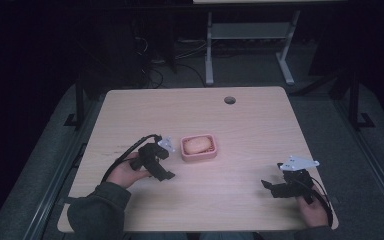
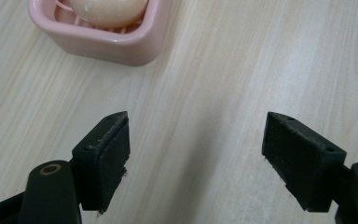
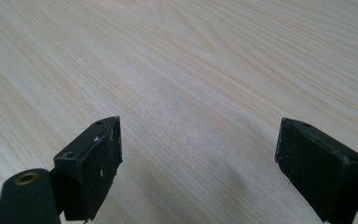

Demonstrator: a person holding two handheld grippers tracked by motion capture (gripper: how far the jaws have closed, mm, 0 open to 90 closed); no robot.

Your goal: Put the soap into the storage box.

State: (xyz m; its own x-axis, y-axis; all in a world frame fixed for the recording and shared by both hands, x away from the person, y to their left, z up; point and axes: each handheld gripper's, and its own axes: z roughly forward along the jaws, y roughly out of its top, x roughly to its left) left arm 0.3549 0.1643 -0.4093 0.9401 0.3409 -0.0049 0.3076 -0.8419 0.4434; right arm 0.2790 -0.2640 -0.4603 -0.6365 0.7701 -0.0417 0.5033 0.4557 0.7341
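A pink soap dish (image 1: 198,148) sits near the middle of the wooden table (image 1: 240,120), with a pale peach oval soap (image 1: 196,144) lying in it. The left gripper view looks down on the dish (image 2: 121,44) and the soap (image 2: 107,9) at its upper left. My left gripper (image 1: 166,170) rests just left of the dish, open, its jaws (image 2: 196,158) wide apart over bare wood. At the table's front right, my right gripper (image 1: 270,187) is also open, with nothing between its jaws (image 3: 198,163).
A round cable hole (image 1: 229,100) is cut near the table's far edge. Beyond the table stand the legs of a white desk frame (image 1: 210,55) and cables on a dark floor. A person's sleeve (image 1: 97,210) comes in at the bottom left.
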